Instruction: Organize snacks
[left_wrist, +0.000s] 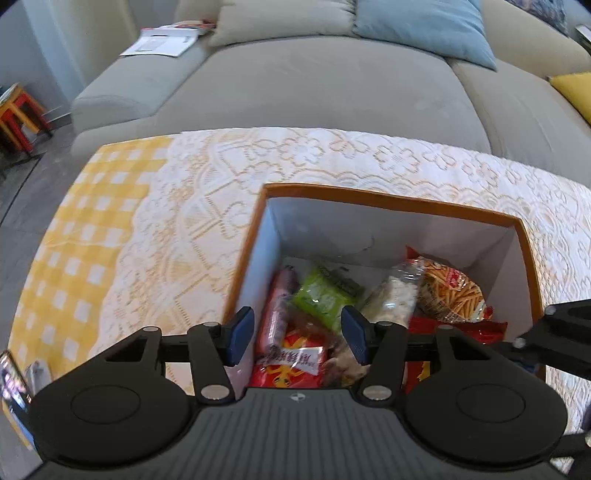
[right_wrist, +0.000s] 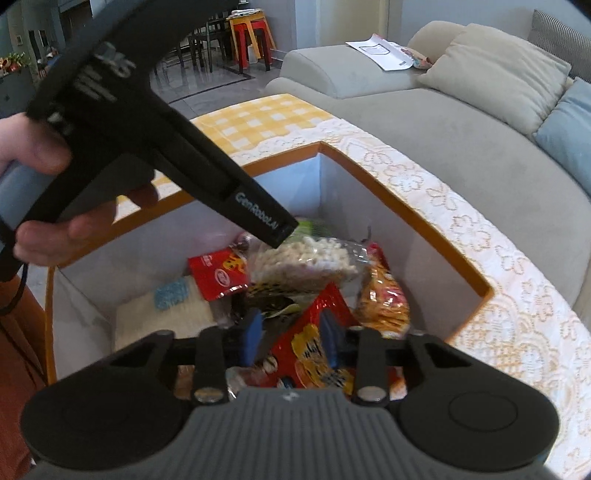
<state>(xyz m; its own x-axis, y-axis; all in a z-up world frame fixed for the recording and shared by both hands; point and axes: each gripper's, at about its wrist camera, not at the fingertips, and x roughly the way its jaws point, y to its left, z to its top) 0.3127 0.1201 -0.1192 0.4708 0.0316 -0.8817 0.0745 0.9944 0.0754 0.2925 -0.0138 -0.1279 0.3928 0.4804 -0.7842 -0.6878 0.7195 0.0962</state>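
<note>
An orange-rimmed box (left_wrist: 388, 201) with white inner walls stands on the lace-covered table and holds several snack packets. In the left wrist view I see a pink sausage stick (left_wrist: 275, 314), a green packet (left_wrist: 325, 297), a clear bag of white puffs (left_wrist: 393, 295) and a bag of orange sticks (left_wrist: 452, 293). My left gripper (left_wrist: 297, 338) is open and empty above the box's near left part. In the right wrist view the box (right_wrist: 406, 218) shows again. My right gripper (right_wrist: 291, 338) hangs over a red and yellow packet (right_wrist: 314, 343), jaws part open, not clearly gripping it. The left gripper's body (right_wrist: 155, 147) crosses that view.
The table (left_wrist: 147, 236) has a white lace cloth over yellow check. A grey sofa (left_wrist: 314, 85) with beige, blue and yellow cushions stands behind it, with papers (left_wrist: 166, 40) on its arm. Red and yellow stools (right_wrist: 253, 37) stand further off. A phone (left_wrist: 13, 384) sits at the near left.
</note>
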